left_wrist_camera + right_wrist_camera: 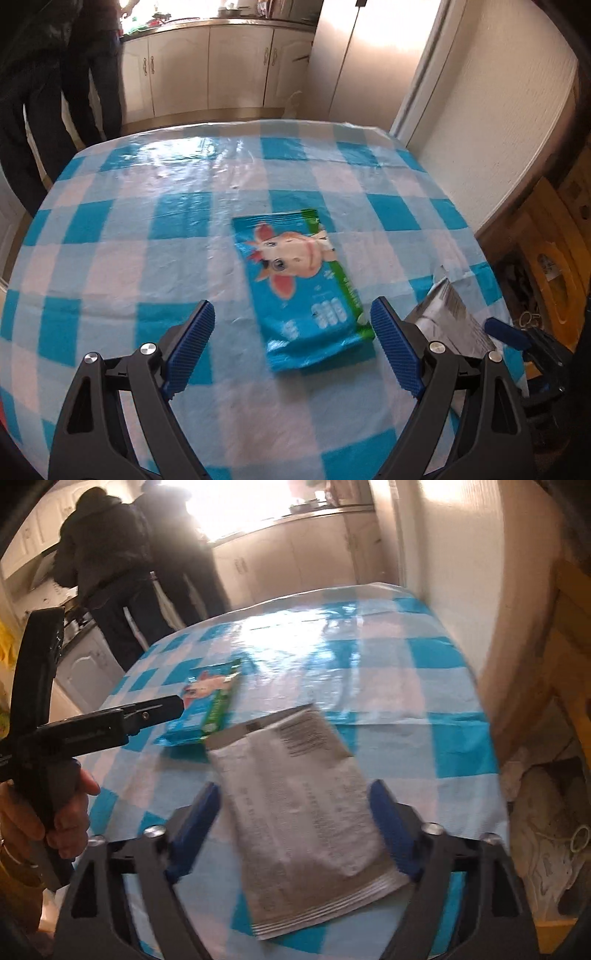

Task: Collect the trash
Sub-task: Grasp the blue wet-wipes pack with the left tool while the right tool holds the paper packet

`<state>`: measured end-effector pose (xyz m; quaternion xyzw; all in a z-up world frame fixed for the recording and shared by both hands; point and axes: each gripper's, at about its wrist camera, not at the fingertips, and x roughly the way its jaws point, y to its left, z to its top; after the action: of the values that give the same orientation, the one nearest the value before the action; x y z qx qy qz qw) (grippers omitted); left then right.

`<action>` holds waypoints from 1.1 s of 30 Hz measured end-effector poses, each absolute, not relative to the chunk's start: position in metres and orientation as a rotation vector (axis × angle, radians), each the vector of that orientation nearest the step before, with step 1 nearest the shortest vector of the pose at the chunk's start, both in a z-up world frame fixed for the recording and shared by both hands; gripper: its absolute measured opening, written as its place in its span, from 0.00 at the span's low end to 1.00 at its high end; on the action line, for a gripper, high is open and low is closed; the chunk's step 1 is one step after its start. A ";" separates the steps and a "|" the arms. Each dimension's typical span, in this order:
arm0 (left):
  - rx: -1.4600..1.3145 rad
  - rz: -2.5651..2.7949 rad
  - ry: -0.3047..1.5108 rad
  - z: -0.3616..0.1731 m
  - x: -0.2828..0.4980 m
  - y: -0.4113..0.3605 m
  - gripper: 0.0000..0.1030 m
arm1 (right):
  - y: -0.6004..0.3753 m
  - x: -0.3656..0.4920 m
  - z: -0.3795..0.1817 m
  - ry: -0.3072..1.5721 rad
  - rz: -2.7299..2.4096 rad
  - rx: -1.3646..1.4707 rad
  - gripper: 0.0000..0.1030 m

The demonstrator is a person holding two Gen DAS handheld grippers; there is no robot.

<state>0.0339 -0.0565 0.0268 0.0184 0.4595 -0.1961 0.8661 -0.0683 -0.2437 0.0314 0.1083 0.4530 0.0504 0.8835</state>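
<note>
Both grippers gaping wide: left gripper [292, 325] hovering over cow wrapper [303, 291], right gripper [293, 805] straddling grey pouch [295, 812]. Am risking thin foil sliding on glossy tablecloth [110, 229] w/ shallow pinch.

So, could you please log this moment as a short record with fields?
surface: table under a blue checked cloth
trash 1: blue cow-print packet, lying flat
trash 2: silver pouch, lying flat, right of the packet
left claw: open, above the packet's near end
right claw: open, fingers either side of the pouch
held: nothing
</note>
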 end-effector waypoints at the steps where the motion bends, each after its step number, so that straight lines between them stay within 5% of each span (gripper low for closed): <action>1: 0.053 -0.405 0.964 0.025 0.036 -0.063 0.84 | -0.246 -0.069 0.030 0.952 0.112 0.224 0.82; 16: 0.186 -0.312 0.952 -0.002 0.058 -0.097 0.84 | -0.219 -0.045 0.017 0.997 0.190 0.070 0.91; 18: 0.181 -0.312 0.941 0.000 0.057 -0.095 0.72 | -0.213 -0.043 0.015 1.002 0.191 0.039 0.94; 22: 0.180 -0.309 0.932 0.001 0.057 -0.092 0.64 | -0.203 -0.043 0.013 1.011 0.173 -0.028 0.95; 33: 0.132 -0.314 0.943 0.007 0.046 -0.072 0.57 | -0.214 -0.051 0.017 0.992 0.136 -0.009 0.73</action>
<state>0.0461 -0.0721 0.0073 0.0631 0.4522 -0.1505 0.8769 -0.0506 -0.2143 0.0166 -0.0042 0.4754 0.0652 0.8774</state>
